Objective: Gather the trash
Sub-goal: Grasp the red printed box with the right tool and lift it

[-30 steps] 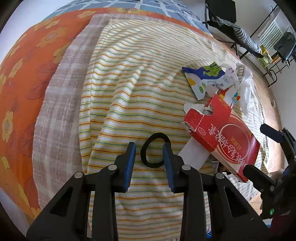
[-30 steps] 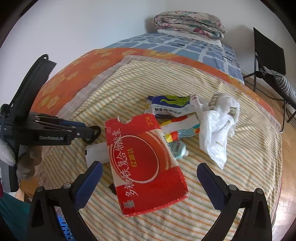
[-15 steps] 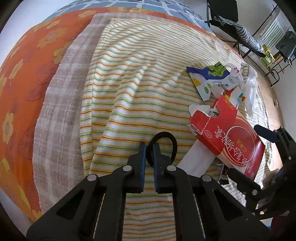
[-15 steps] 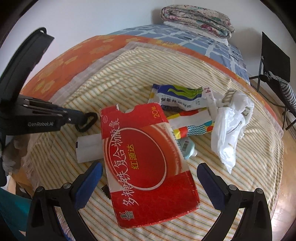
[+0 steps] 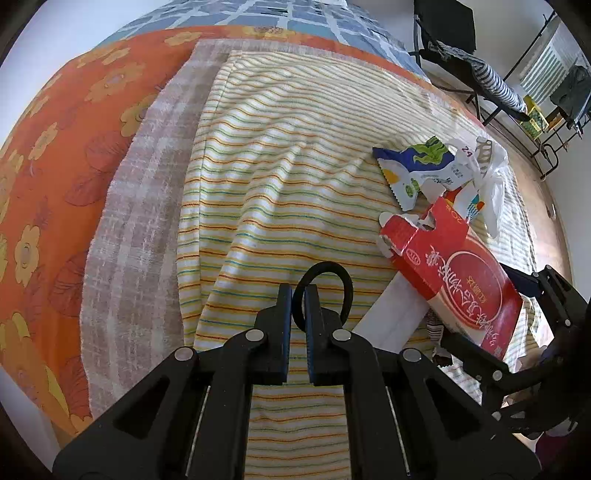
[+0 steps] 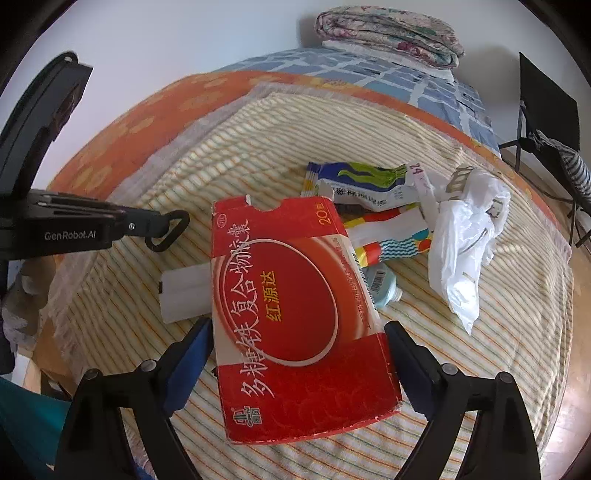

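My left gripper (image 5: 298,295) is shut on a black hair tie (image 5: 341,284), lifted slightly off the striped towel (image 5: 280,184); it also shows in the right wrist view (image 6: 168,230). A flat red carton (image 6: 295,317) lies on the towel, also seen in the left wrist view (image 5: 454,273). My right gripper (image 6: 299,354) has its jaws closed in on both sides of the carton's near end. A white box (image 6: 184,291) lies partly under the carton. Behind lie a blue-green wrapper (image 6: 362,181), a colourful packet (image 6: 391,240), a small blue bottle (image 6: 382,284) and a white plastic bag (image 6: 461,236).
The striped towel lies on an orange flowered bedspread (image 5: 55,166). Folded quilts (image 6: 388,33) sit at the far end of the bed. A black chair (image 6: 546,107) and a rack with clothes (image 5: 491,81) stand to the right. The bed's edge is near me.
My left gripper shut on the hair tie and raised it a little. My right gripper moved forward and narrowed from wide open onto the red carton's sides.
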Tool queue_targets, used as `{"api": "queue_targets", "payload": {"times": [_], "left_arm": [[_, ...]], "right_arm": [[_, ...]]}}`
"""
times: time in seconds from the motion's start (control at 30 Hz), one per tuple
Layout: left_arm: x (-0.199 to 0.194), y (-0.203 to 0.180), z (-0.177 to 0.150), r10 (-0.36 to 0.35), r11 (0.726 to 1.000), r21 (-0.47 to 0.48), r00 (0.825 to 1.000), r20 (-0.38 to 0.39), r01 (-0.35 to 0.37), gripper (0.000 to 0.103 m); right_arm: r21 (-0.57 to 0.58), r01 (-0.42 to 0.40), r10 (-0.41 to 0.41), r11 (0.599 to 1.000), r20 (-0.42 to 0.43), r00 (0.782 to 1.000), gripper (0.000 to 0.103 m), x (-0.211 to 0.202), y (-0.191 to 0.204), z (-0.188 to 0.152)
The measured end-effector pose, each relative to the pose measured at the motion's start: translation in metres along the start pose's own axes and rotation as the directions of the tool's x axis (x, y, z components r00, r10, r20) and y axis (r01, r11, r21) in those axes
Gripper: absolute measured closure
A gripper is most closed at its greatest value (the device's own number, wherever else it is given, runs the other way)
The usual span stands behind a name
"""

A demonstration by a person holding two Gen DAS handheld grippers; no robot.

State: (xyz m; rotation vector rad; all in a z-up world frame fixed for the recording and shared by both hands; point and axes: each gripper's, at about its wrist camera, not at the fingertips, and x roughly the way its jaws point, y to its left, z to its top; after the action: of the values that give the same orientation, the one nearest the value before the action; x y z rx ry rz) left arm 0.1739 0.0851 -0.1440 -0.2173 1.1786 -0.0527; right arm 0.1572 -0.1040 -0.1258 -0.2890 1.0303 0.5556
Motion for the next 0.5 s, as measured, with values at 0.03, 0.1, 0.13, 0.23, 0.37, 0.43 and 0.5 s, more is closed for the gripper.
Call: {"api": "queue_targets", "payload": {"times": [0.03, 0.1, 0.13, 0.23, 0.37, 0.43, 0.5], "left_arm": [[-0.002, 0.0, 0.0, 0.001, 1.0, 0.001, 1.0, 0.004, -0.001, 0.098], [-0.005, 0.0, 0.001, 0.003, 1.0, 0.0, 1.0, 0.013, -0.004, 0.098], [-0.006, 0.0, 0.0, 0.004, 1.0, -0.001, 1.0, 0.016, -0.004, 0.098], [-0.012, 0.0, -0.002, 0.004, 1.0, -0.002, 1.0, 0.026, -0.004, 0.098], [-0.017, 0.0, -0.003, 0.007, 1.0, 0.001, 0.999, 0.037, -0.007, 0.098], [-0.02, -0.001, -0.003, 0.004, 1.0, 0.001, 0.999, 0.041, -0.004, 0.099], [-0.023, -0.002, -0.004, 0.004, 1.0, 0.004, 0.999, 0.046, -0.004, 0.099]], "right_arm": [[0.004, 0.0, 0.0, 1.0, 0.008, 1.0, 0.012, -0.002, 0.0, 0.0], [0.011, -0.002, 0.002, 1.0, 0.023, 1.0, 0.012, -0.007, -0.001, -0.001], [0.013, -0.004, 0.004, 1.0, 0.028, 1.0, 0.013, -0.009, -0.001, -0.001], [0.018, -0.01, 0.009, 1.0, 0.046, 0.999, 0.014, -0.015, -0.002, 0.0], [0.021, -0.01, 0.008, 1.0, 0.069, 0.998, 0.014, -0.022, -0.002, -0.001], [0.025, -0.013, 0.011, 1.0, 0.081, 0.997, 0.014, -0.026, -0.002, -0.002], [0.025, -0.016, 0.014, 1.0, 0.088, 0.996, 0.015, -0.028, -0.002, -0.002]]}}
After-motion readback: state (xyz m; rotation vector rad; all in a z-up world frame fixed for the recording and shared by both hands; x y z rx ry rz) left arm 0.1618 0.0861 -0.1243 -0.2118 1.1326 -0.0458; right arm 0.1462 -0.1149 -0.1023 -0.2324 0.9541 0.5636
